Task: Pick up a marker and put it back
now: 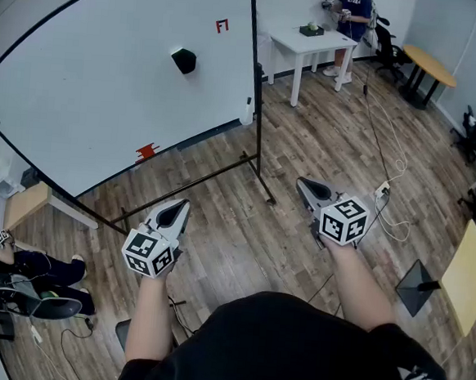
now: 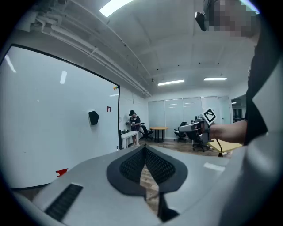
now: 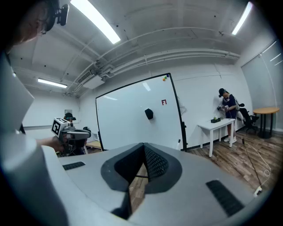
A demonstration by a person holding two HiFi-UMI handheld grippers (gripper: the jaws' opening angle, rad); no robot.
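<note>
A large whiteboard [image 1: 107, 76] on a black wheeled stand fills the left of the head view. A black holder [image 1: 183, 60] is stuck to the board, with a small red mark [image 1: 223, 26] above it and a red piece [image 1: 147, 150] at the lower edge. I cannot make out a marker for sure. My left gripper [image 1: 179, 207] points at the board's foot, shut and holding nothing [image 2: 145, 148]. The right gripper [image 1: 302, 182] hovers over the wood floor, its jaws also shut and empty [image 3: 143, 145]. Both are well short of the board.
The stand's floor bar [image 1: 197, 192] lies just ahead of the grippers. A white table [image 1: 311, 43] with a person [image 1: 351, 9] beside it stands at the back. A cable [image 1: 388, 156] trails across the floor. A yellow table [image 1: 469, 277] and a black stand [image 1: 419, 285] are at right.
</note>
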